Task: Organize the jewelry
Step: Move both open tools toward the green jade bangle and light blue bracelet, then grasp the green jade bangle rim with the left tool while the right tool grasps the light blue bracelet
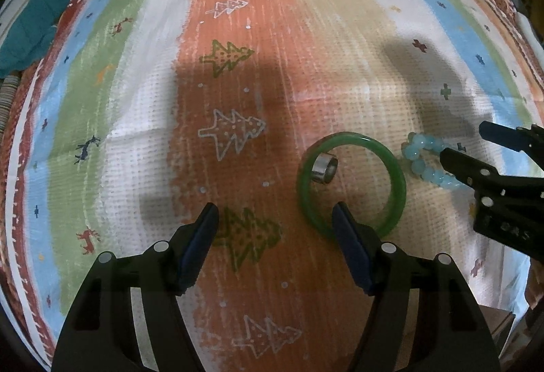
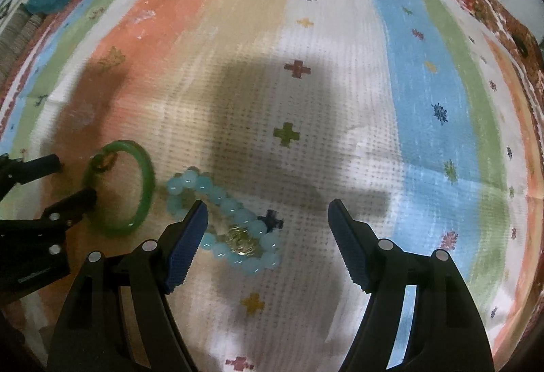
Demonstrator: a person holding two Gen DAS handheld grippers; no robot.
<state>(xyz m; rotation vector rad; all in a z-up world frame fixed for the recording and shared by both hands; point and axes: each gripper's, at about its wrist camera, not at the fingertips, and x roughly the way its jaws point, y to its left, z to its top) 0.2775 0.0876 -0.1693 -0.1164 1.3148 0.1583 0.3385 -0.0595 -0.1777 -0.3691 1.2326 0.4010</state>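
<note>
Left wrist view: ring lies inside the bangle, lower right of frame; bead bracelet just right of the bangle, all on the cloth.

Only legible-ish marking was pale embossed lettering on the black body of the right claw, seen in the left wrist view near the right edge. It looked like "OAS", but blur made the characters uncertain. The patterned cloth carried only tree, deer and cross motifs, no lettering. The right wrist view showed no readable text, labels, brands or numbers on anything.
</note>
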